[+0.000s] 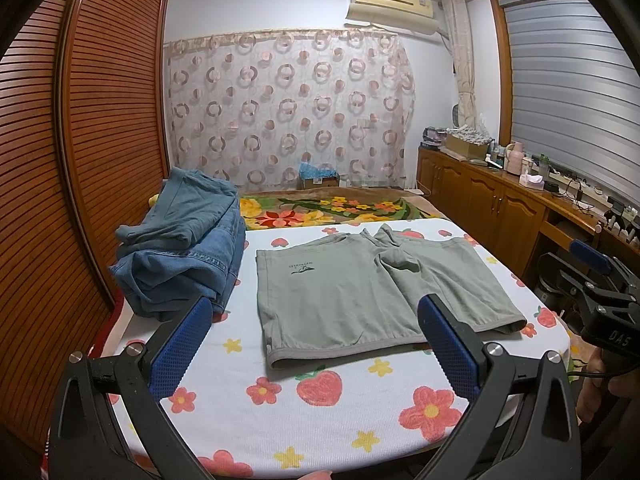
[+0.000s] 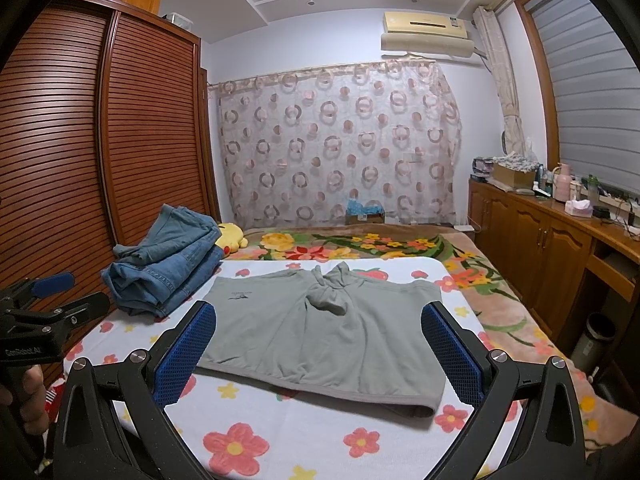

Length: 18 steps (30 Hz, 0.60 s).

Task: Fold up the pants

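Grey-green shorts (image 1: 360, 292) lie spread flat on the flower-print cloth (image 1: 340, 420), leg hems towards me, with a small dark logo on the left leg. They also show in the right wrist view (image 2: 328, 332). My left gripper (image 1: 316, 344) is open and empty, held above the near hem. My right gripper (image 2: 320, 352) is open and empty, also just short of the near hem. The right gripper shows at the right edge of the left wrist view (image 1: 592, 280), and the left gripper at the left edge of the right wrist view (image 2: 52, 304).
A pile of folded blue jeans (image 1: 184, 248) lies left of the shorts, also in the right wrist view (image 2: 168, 268). A slatted wooden wardrobe (image 1: 80, 160) stands at the left. A flowered blanket (image 1: 340, 208) lies beyond. Wooden cabinets (image 1: 500, 204) with clutter run along the right.
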Tool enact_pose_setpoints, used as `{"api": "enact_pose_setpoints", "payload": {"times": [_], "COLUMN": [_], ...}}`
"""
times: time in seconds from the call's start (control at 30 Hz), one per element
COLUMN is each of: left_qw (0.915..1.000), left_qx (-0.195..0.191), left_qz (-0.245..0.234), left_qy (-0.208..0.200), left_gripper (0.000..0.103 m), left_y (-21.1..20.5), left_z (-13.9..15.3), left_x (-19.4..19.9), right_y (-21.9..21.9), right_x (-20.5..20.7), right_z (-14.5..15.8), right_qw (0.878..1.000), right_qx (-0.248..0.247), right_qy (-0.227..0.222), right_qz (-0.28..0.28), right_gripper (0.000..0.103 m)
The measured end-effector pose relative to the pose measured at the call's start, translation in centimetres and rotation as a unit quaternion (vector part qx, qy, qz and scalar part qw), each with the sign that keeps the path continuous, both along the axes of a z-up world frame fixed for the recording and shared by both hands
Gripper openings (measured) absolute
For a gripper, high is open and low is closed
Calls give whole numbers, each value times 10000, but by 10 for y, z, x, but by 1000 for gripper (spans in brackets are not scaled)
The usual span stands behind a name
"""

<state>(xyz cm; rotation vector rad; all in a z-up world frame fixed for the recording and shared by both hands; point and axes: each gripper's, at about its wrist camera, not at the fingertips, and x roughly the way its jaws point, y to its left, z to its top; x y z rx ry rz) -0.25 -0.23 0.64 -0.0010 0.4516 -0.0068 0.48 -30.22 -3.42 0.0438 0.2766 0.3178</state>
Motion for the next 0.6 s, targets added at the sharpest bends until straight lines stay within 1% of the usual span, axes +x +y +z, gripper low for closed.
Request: {"api": "enact_pose_setpoints", "payload": {"times": [0.6], "left_qw": [10000], "left_qx": [-1], "left_qz": [3], "left_qy": [-14], "left_gripper": [103], "left_y": [0], "left_z": [0], "left_x": [0], "right_y": [1], "right_x": [0], "right_z": [0], "right_qw": [10000], "right_qx": [-3], "right_qy": [2], "right_qz": [0], "right_gripper": [103]}}
